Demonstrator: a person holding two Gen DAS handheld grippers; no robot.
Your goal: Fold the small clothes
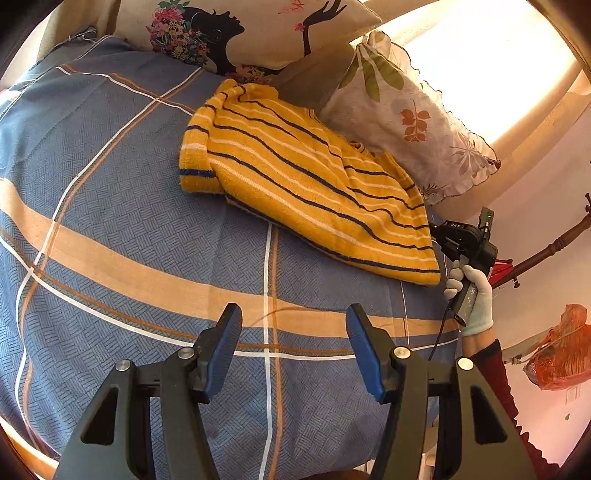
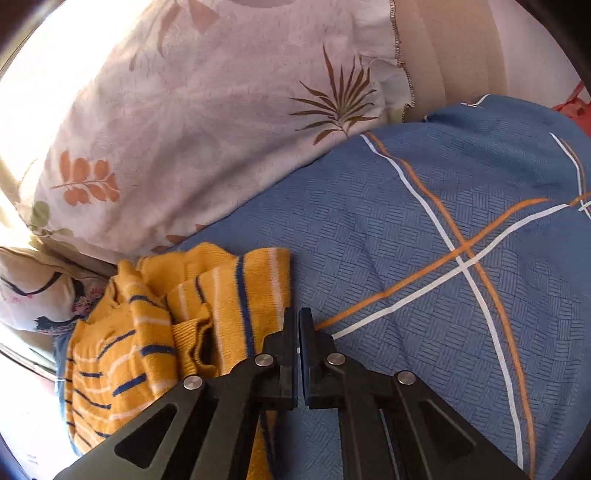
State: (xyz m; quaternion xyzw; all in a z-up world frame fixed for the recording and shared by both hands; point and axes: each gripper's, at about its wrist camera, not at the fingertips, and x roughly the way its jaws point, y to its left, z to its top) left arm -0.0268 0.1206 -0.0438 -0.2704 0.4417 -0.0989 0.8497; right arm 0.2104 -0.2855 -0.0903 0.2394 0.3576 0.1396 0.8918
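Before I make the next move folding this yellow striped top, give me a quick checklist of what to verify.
1. Left tongs open, nothing between them: ok.
2. Right tongs shut at the yellow striped top's edge: ok.
3. Cloth pinched in the right tongs: cannot tell.
4. Top lying flat: not ok, rumpled at the right tongs' end.
5. Bare bedspread beside the top: ok.

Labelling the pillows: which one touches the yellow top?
The leaf-print pillow, frilled edge; the striped top lies against it. The silhouette-print pillow sits further back.
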